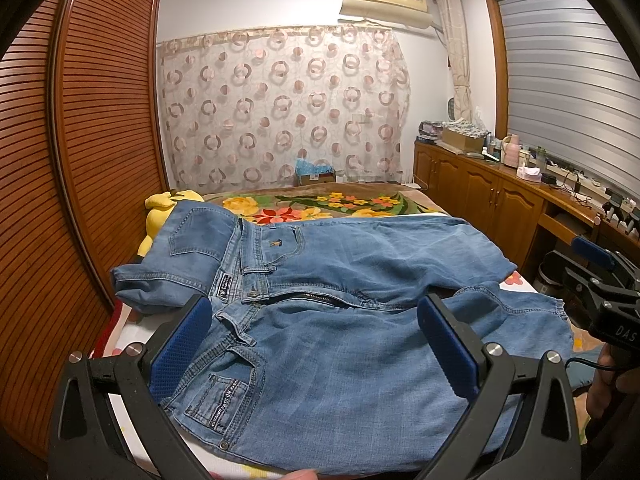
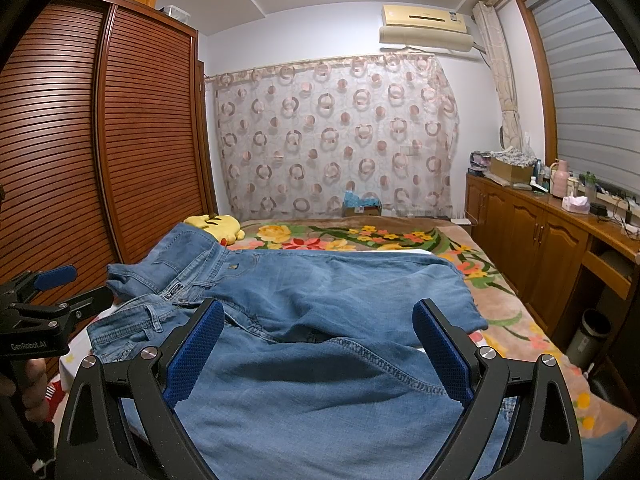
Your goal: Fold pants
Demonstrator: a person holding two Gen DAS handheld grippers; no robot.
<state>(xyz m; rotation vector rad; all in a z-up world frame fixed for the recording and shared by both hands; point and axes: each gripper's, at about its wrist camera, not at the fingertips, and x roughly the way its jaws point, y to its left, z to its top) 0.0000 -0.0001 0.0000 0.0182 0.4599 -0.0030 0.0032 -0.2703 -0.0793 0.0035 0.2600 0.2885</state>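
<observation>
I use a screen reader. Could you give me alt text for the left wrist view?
Blue jeans lie spread on a bed, waistband to the left, beneath the open left gripper. A patterned curtain hangs behind.

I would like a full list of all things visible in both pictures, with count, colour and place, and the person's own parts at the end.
jeans: one pair, blue denim, spread on the bed
blanket: one, floral, on the bed beyond the jeans
plush toy: one, yellow, by the wardrobe
wardrobe: one, brown slatted, left side
curtain: one, sheer with circles, far wall
air conditioner: one, cream, above the curtain
cabinets: one row, wooden, right side, cluttered top
left gripper: black with blue pads, open above the jeans
right gripper: same colours, open above the jeans
</observation>
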